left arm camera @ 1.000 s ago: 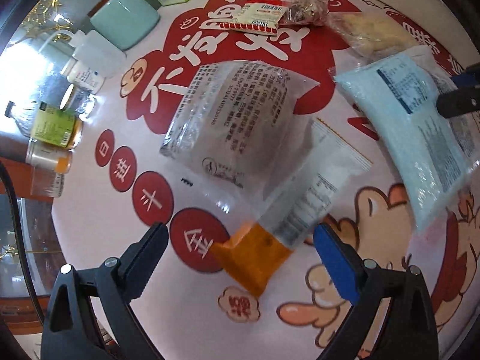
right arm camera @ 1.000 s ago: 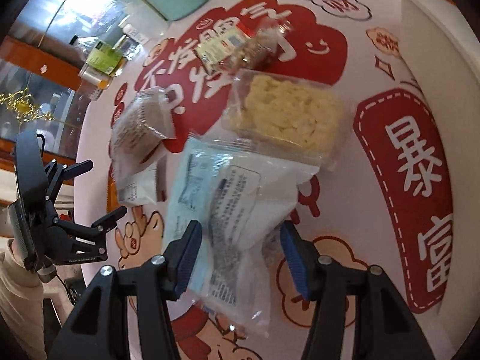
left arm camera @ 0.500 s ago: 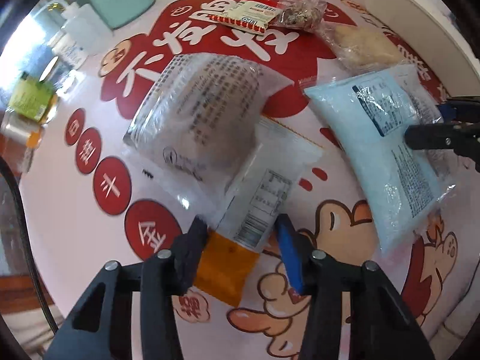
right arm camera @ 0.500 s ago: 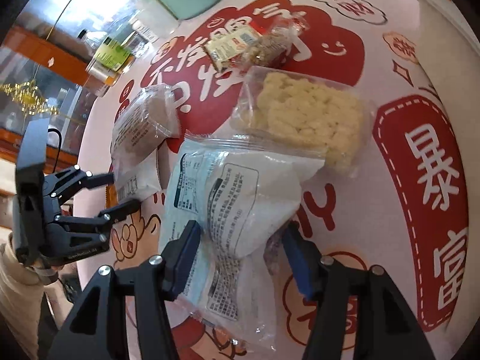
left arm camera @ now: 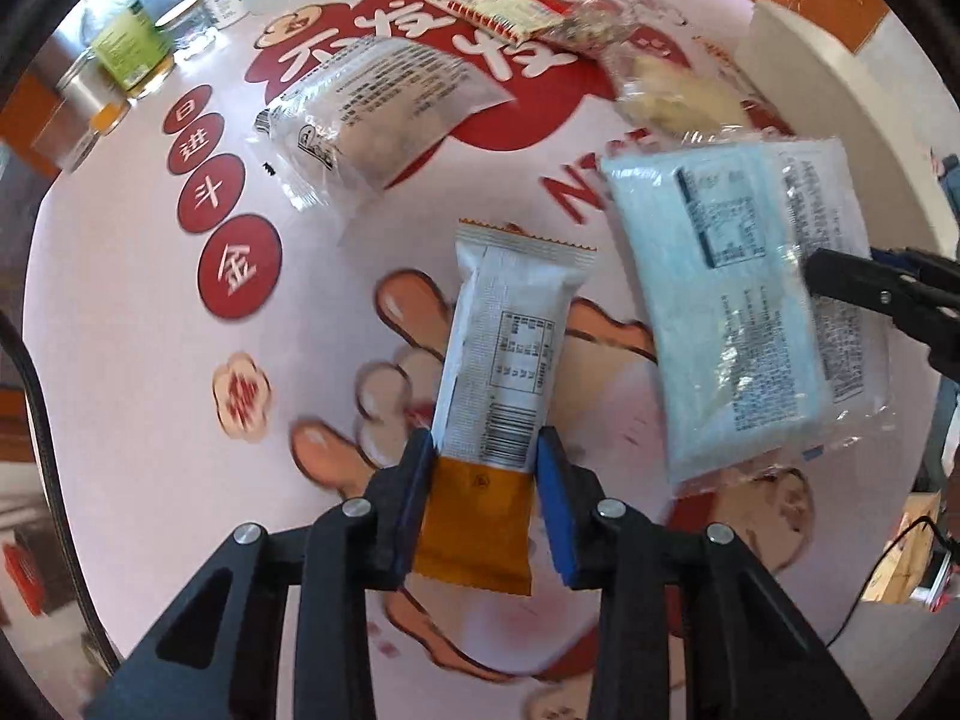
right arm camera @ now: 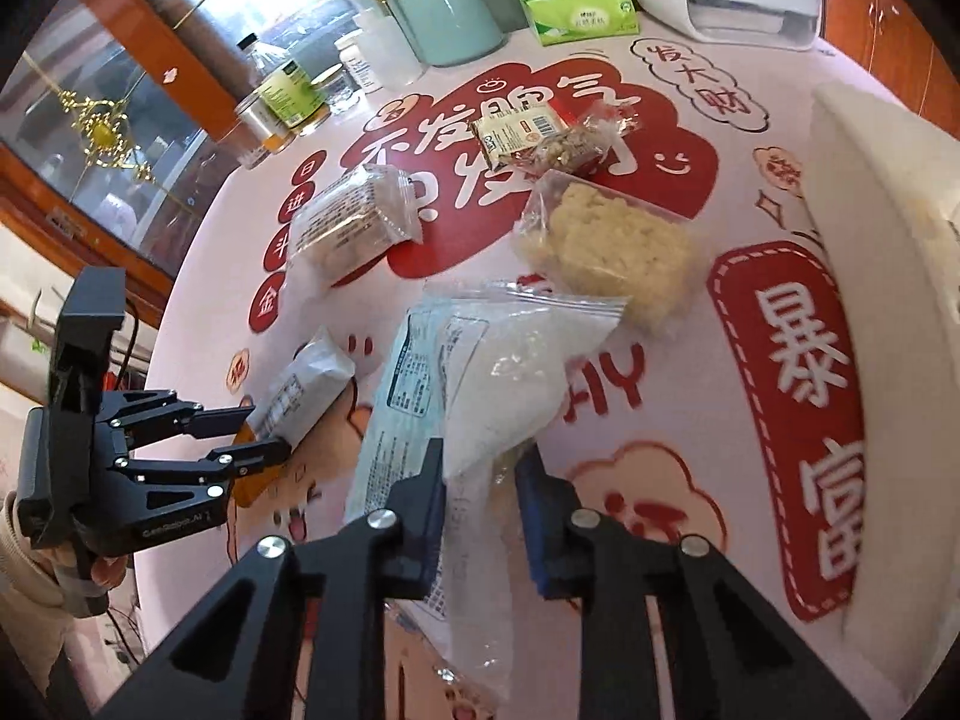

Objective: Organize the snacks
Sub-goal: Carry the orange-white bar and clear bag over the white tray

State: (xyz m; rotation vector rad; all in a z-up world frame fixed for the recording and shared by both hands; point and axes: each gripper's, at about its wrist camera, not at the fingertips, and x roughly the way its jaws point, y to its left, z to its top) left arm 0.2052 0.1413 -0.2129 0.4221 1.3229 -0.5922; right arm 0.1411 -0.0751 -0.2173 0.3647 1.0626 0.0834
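My left gripper (left arm camera: 483, 450) is closing its jaws on a white and orange snack bar (left arm camera: 510, 330), pads pressed on both long sides near its orange end. The bar hangs tilted above the printed tablecloth (left arm camera: 150, 330). My right gripper (right arm camera: 480, 468) is shut on the near end of a light blue and clear snack bag (right arm camera: 498, 360), which is raised off the cloth. The left wrist view shows that bag (left arm camera: 720, 324) at the right with the right gripper (left arm camera: 840, 276) on its edge. In the right wrist view, the left gripper (right arm camera: 264, 432) holds the bar (right arm camera: 306, 384) at the left.
On the cloth lie a clear pack with a brown cake (right arm camera: 354, 228), a pale yellow crispy block (right arm camera: 612, 246) and two small packets (right arm camera: 522, 132). A white tray (right arm camera: 870, 180) stands at the right. A teal canister (right arm camera: 447, 12), tissue box (right arm camera: 576, 12) and jars (right arm camera: 288, 96) line the back.
Both grippers closed from wide open: the left onto the snack bar, the right onto the blue bag. Both packets have come up off the cloth, and the bar pulled clear of the brown cake pack.
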